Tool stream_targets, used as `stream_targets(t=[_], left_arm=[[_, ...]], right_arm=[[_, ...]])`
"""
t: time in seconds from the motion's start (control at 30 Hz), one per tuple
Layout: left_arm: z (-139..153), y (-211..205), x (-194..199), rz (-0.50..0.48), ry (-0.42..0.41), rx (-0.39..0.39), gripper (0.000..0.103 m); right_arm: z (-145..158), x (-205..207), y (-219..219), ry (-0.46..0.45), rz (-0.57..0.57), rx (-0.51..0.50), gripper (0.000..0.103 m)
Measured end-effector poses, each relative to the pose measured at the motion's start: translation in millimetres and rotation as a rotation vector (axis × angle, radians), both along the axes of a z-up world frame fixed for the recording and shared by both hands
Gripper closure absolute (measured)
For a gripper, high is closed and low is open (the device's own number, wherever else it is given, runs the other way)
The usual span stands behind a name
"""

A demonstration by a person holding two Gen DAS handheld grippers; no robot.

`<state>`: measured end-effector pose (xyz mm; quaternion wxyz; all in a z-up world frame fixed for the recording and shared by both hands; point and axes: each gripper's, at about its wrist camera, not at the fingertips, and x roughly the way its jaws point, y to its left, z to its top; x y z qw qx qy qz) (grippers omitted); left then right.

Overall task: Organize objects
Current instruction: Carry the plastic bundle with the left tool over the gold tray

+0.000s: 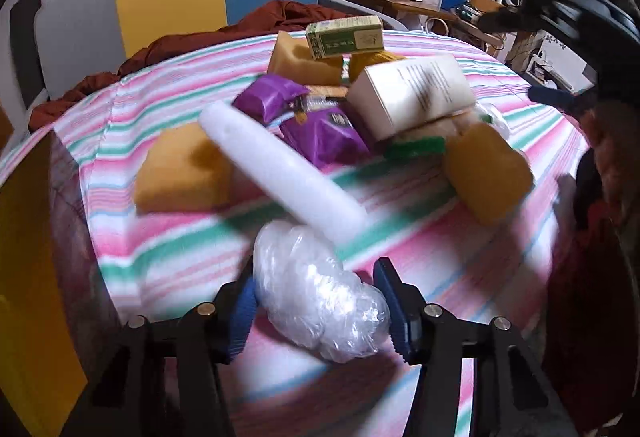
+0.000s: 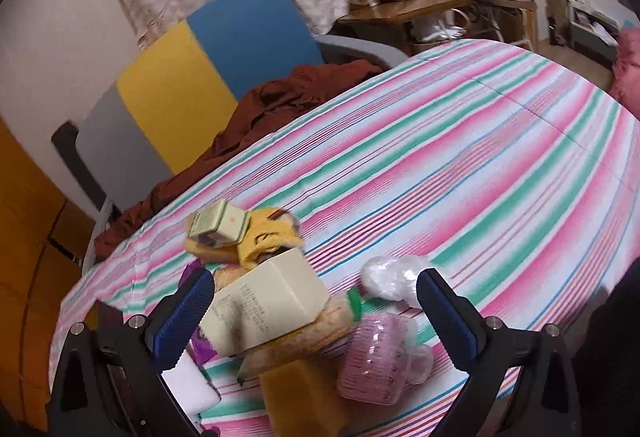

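Note:
In the left wrist view my left gripper (image 1: 316,303) is shut on a crumpled clear plastic bag (image 1: 320,293), held just above the striped bed cover (image 1: 168,265). Beyond it lie a white foam cylinder (image 1: 280,167), yellow sponges (image 1: 180,169), purple packets (image 1: 320,133), a cream box (image 1: 412,93) and a green box (image 1: 346,37). My right gripper (image 2: 316,299) is open above the same pile: the cream box (image 2: 268,301), a pink plastic basket (image 2: 376,365), a clear plastic wad (image 2: 388,275) and the green box (image 2: 218,223). It also shows at the right in the left wrist view (image 1: 560,93).
A rust-coloured blanket (image 2: 280,97) is bunched at the bed's far side. A yellow and blue padded headboard (image 2: 208,53) stands behind it. A wooden desk (image 2: 404,7) with clutter is at the back right. A yellow panel (image 1: 32,277) is at the left.

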<state>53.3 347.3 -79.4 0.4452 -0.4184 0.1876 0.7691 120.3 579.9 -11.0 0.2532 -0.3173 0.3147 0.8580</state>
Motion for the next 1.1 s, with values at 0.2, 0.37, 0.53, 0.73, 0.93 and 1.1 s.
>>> stream_targets(t=[0.2, 0.37, 0.53, 0.73, 0.93, 1.1], left_arm=[[-2.1, -10.4, 18.1, -0.028, 0.049, 0.003, 0.057], [-3.2, -12.8, 10.5, -0.014, 0.024, 0.03, 0.063], [-4.6, -13.5, 10.1, -0.017, 0.037, 0.041, 0.063], [-2.7, -18.3, 8.8, -0.023, 0.037, 0.05, 0.073], [-0.8, -32.5, 12.3, -0.038, 0.023, 0.059, 0.073], [7.5, -49.6, 21.0, -0.058, 0.04, 0.077, 0.074]], right_arm=[[1.2, -21.2, -26.9, -0.075, 0.116, 0.112, 0.0], [-2.2, -39.1, -45.2, -0.152, 0.199, 0.211, 0.0], [-8.2, -54.7, -59.3, -0.228, 0.244, 0.296, 0.0], [-6.8, -45.0, -45.9, -0.196, 0.199, 0.233, 0.0], [4.6, -46.5, -65.8, -0.14, 0.271, 0.288, 0.0], [8.8, -56.5, -110.4, -0.072, 0.507, 0.32, 0.001]])
